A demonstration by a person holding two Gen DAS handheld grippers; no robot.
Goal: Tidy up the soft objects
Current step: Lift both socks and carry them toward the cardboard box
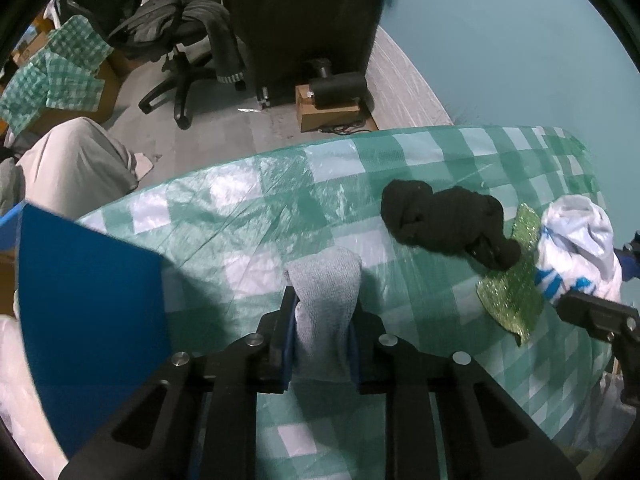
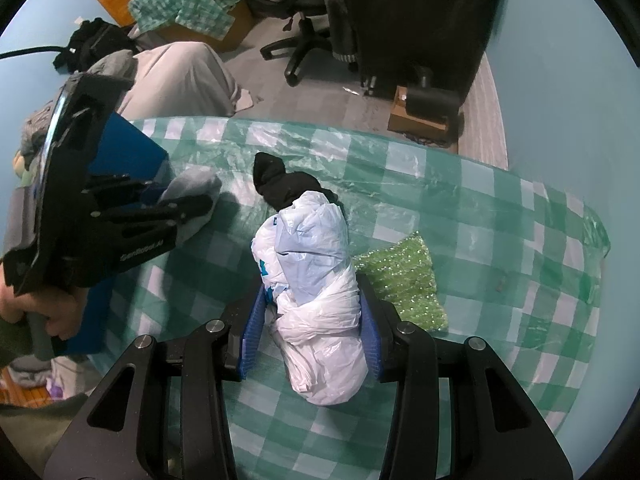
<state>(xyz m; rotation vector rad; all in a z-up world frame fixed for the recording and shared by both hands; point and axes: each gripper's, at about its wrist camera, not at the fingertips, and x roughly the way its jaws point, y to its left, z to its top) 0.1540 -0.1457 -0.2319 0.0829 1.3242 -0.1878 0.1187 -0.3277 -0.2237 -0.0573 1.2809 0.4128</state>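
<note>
Gripping a grey sock [image 1: 326, 304], the left claw [image 1: 322, 322] has its jaws pressed against both sides of the fabric, the sock's long axis running straight up the frame along the fingers. What the coming move seems to turn on is the blue bin [image 1: 92, 320]: in the left wrist view its wall fills the lower left of the frame, just beside the claw, so the sock would have to travel leftward in the picture to reach it. That is a judgement from the task; whether the bin is the intended place cannot be confirmed.

The right claw [image 2: 316, 320] is closed around a bundled white plastic bag [image 2: 316, 292], which stands lengthwise between the blue pads [image 2: 254, 332] at lower centre of the right wrist view. A black sock bundle [image 2: 280, 184] lies just beyond the bag's top, and a green glittery piece [image 2: 404, 280] lies just right of the bag on the checked desk cloth [image 2: 500, 240].

The left claw is clearly the nearer to the bin. Only the right wrist view shows that claw from outside, at left of frame, with the grey sock poking past its tip in front of the bin. Only the left wrist view shows the black bundle's full length, lying partly over the green piece.
</note>
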